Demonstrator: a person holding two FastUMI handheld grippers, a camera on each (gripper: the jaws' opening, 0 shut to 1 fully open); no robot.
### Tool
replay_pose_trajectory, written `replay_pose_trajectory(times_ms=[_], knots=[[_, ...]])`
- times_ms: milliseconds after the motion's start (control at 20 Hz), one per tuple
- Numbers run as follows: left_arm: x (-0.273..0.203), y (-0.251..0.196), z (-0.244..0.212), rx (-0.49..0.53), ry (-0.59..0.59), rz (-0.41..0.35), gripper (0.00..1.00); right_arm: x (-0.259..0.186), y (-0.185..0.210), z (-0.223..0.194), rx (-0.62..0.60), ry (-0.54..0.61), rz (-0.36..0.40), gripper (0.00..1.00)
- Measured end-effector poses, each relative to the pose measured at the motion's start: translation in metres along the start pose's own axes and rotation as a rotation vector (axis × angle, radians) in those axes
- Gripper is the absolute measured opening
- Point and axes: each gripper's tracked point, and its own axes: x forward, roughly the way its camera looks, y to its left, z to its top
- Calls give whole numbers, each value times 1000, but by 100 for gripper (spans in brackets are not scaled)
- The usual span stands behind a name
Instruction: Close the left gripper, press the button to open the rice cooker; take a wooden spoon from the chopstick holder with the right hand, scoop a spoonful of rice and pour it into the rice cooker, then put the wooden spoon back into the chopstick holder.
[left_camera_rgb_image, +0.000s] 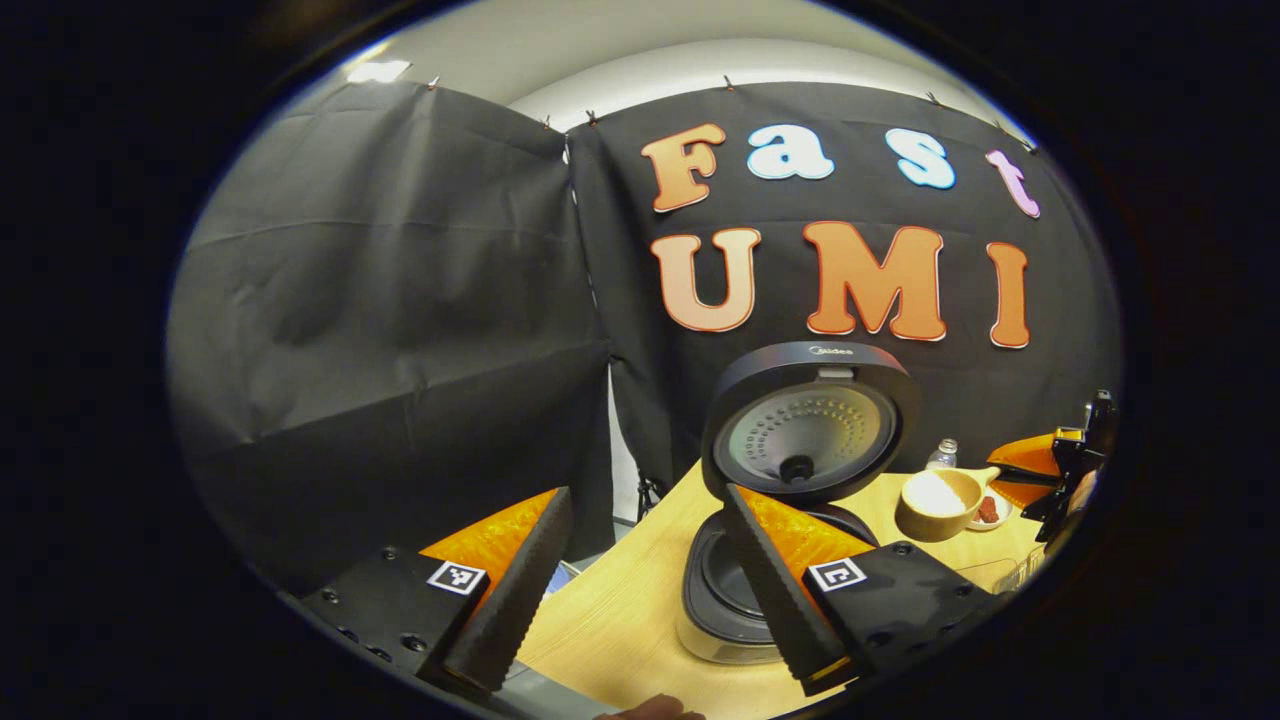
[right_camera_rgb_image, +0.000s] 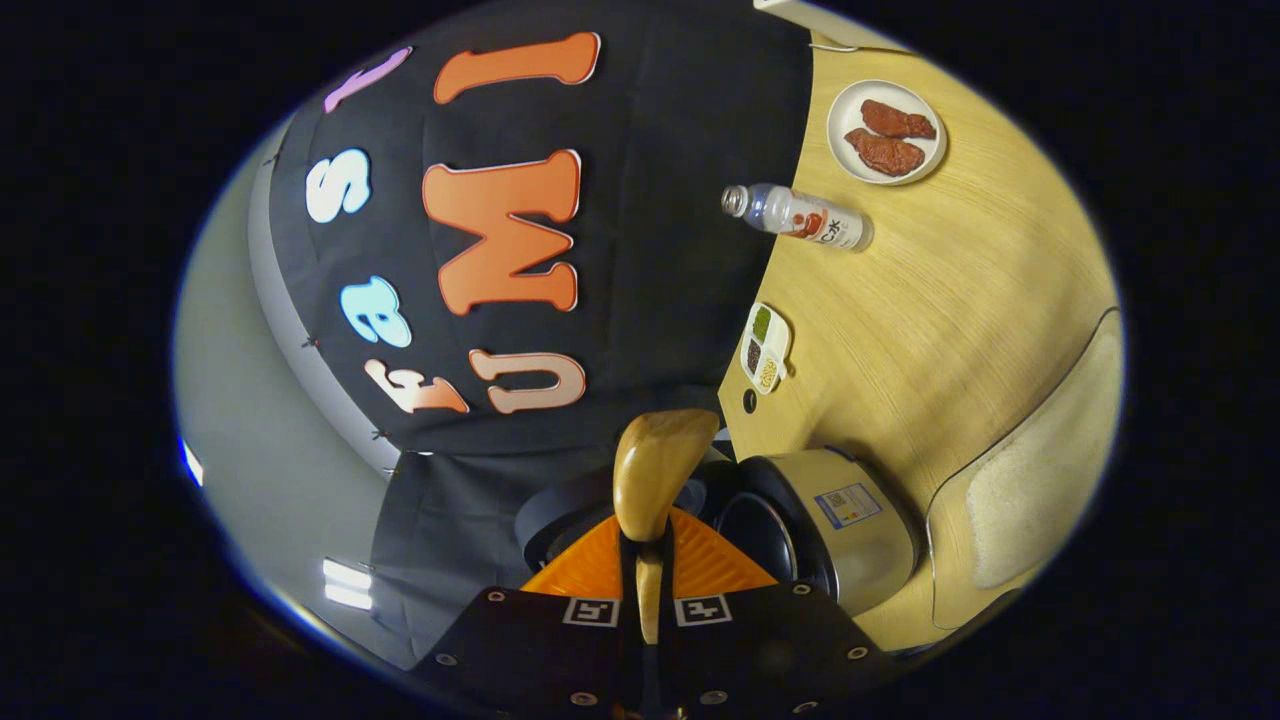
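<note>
Right gripper view: one wooden spoon (right_camera_rgb_image: 655, 470), two meat pieces (right_camera_rgb_image: 893, 138) (probably).

Your left gripper (left_camera_rgb_image: 640, 590) has a black body with small screws, and a square black-and-white marker sits at the base of each finger. The fingers have ribbed inner faces. Your right gripper (right_camera_rgb_image: 648, 560) shows the same black plate, round screws and two square markers.
</note>
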Motion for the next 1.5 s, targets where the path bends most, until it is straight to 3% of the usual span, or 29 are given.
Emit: replay_pose_trajectory(times_ms=[400, 750, 1000, 1050, 1500], knots=[[-3, 37, -17, -19, 38, 24, 97, 58, -6, -35, -152, 22, -96, 6], [11, 45, -30, 17, 74, 6, 97, 76, -21, -34, -489, -71, -267, 6], [10, 58, -35, 18, 97, 36, 96, 80, -9, -44, -733, -83, -282, 6], [9, 59, -37, 19, 103, 42, 100, 80, -7, -45, -769, -87, -281, 6], [-2, 64, -39, 16, 103, 81, 99, 77, 12, -47, -1003, -109, -275, 6]])
